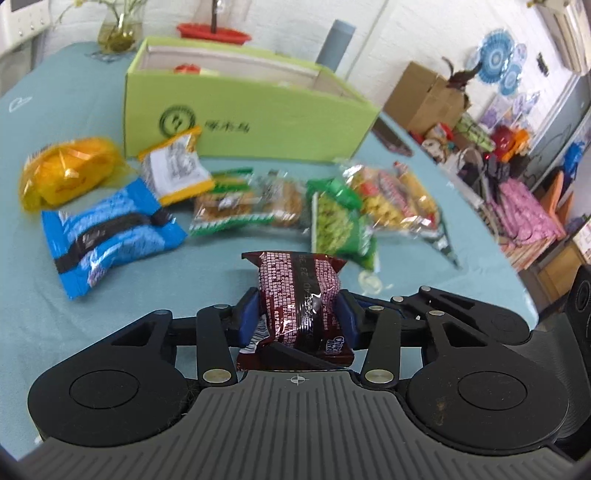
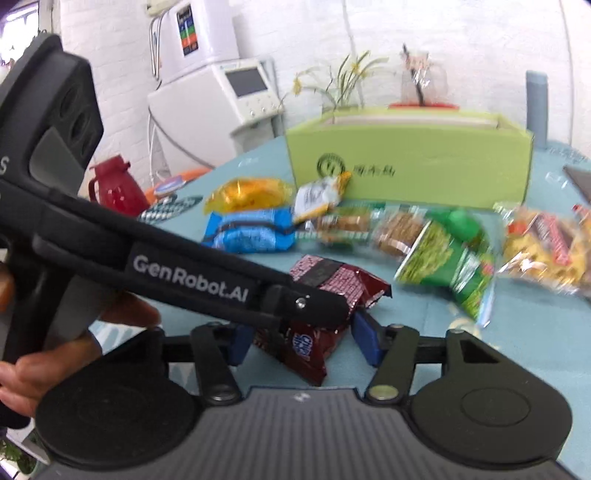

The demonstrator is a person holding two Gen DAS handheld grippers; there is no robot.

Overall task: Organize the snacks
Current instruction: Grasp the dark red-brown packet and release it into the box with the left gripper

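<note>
My left gripper (image 1: 297,317) is shut on a dark red Chips Ahoy packet (image 1: 299,302) and holds it just above the blue tablecloth. The same packet (image 2: 325,295) shows in the right wrist view, with the left gripper's arm (image 2: 192,277) crossing over it. My right gripper (image 2: 303,343) is open, its blue pads on either side of the packet's lower end without touching it. Behind lie a blue cookie packet (image 1: 107,236), an orange packet (image 1: 70,173), a white-and-orange packet (image 1: 173,166), green biscuit packets (image 1: 243,199), a green pea bag (image 1: 340,221) and a yellow snack bag (image 1: 395,195).
An open light-green cardboard box (image 1: 240,114) stands behind the snacks, also seen in the right wrist view (image 2: 406,166). A vase with flowers (image 1: 118,33) and a red tray (image 1: 214,33) sit behind it. A red kettle (image 2: 114,188) stands left of the table.
</note>
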